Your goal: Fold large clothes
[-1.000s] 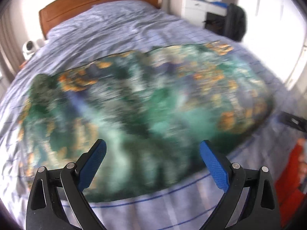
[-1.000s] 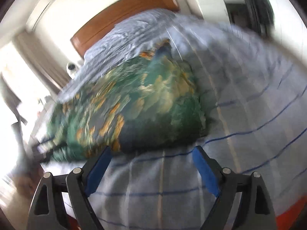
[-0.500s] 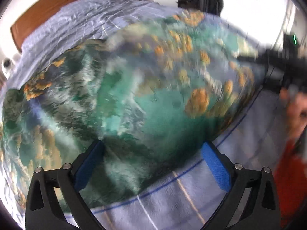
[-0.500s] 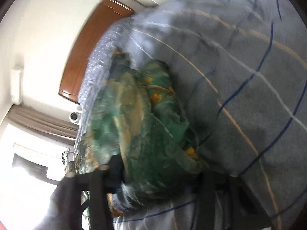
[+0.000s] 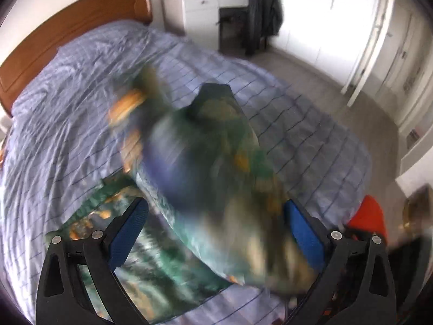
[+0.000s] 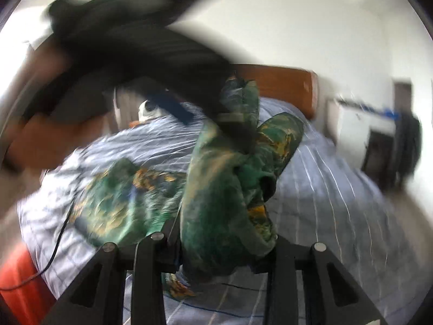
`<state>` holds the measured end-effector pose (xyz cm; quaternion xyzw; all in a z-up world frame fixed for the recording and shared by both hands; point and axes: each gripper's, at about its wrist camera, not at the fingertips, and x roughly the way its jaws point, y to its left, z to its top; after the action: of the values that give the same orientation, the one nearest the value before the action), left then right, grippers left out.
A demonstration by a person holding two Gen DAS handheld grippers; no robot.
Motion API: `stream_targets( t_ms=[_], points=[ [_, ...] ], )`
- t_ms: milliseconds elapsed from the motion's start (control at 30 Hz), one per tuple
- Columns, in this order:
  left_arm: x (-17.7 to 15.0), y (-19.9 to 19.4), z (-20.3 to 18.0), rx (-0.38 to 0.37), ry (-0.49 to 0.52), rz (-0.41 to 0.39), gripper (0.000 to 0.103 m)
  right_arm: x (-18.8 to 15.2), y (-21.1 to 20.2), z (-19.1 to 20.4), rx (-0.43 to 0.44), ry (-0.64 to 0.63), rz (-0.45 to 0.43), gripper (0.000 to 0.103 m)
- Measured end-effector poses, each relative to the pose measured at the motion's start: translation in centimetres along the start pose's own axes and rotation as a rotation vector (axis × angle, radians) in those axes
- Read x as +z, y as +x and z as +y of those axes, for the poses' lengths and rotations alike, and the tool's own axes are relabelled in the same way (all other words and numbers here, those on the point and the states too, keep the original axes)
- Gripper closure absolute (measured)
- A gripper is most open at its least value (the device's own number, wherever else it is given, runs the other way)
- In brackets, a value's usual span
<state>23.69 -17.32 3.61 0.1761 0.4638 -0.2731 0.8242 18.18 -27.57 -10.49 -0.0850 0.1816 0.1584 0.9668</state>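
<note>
A large green garment with orange and blue print (image 5: 205,168) lies on the bed, one end lifted and blurred. In the right wrist view the garment (image 6: 227,189) hangs bunched in my right gripper (image 6: 216,254), which is shut on it. My left gripper (image 5: 216,222) is open, its blue pads (image 5: 127,230) on either side of the lifted cloth, not closed on it. In the right wrist view the left gripper shows as a dark blur (image 6: 135,54) up high, touching the top of the raised cloth.
The bed (image 5: 67,108) has a blue checked cover and a wooden headboard (image 5: 75,24). A white desk (image 5: 200,10) and a chair with a dark jacket (image 5: 262,16) stand beyond it. Something orange (image 5: 368,216) is at the bed's near right edge.
My right gripper has shut on the garment's edge and lifted it off the bed. The cloth has risen and swung between the left gripper's fingers. Both views have turned.
</note>
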Motion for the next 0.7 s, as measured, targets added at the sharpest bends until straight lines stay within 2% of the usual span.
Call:
stream_targets(
  t_ms=[100,167,200,233,267,300,367,433,500,567,633,700],
  points=[
    [-0.9,0.8,1.2,0.08,-0.014,0.062,0.003,-0.5,0.0,4.5,-0.007,-0.228,-0.029,0.069],
    [-2.0,1.2,1.3,0.124,-0.007,0.092,0.003,-0.8,0.2,6.8,-0.01,-0.328,-0.038,0.069],
    [-2.3,1.6,1.6,0.149,-0.006,0.108,0.011,-0.8,0.6,7.8,-0.006,-0.367,-0.039,0.069],
    [-2.9,2.1,2.0,0.187,-0.013,0.124,0.025,-0.8,0.9,8.5,0.002,-0.387,-0.038,0.069],
    [-3.3,2.4,2.6,0.19,-0.024,0.142,0.053,-0.9,0.9,8.8,0.008,-0.391,-0.032,0.069],
    [-3.3,2.3,2.8,0.165,-0.04,0.147,0.065,-0.8,1.2,8.9,0.021,-0.389,-0.017,0.069],
    [-4.3,1.8,4.6,0.101,-0.092,0.126,0.07,-0.3,1.4,8.8,0.061,-0.367,0.005,0.057],
    [-5.0,1.0,7.0,0.072,-0.137,0.106,0.071,0.6,0.7,8.0,0.18,-0.303,0.026,0.045],
    [-5.8,0.3,9.6,0.063,-0.178,0.092,0.071,1.7,0.0,6.3,0.301,-0.181,0.053,0.044],
    [-7.4,-0.4,13.5,0.048,-0.24,0.07,0.07,2.8,0.0,3.8,0.36,-0.057,0.082,0.044],
    [-9.2,-0.5,17.3,0.068,-0.276,0.043,0.07,3.4,1.3,2.0,0.356,0.035,0.12,0.044],
    [-11.0,-0.3,19.9,0.075,-0.305,0.031,0.069,3.9,3.4,1.3,0.332,0.061,0.162,0.045]
  ],
)
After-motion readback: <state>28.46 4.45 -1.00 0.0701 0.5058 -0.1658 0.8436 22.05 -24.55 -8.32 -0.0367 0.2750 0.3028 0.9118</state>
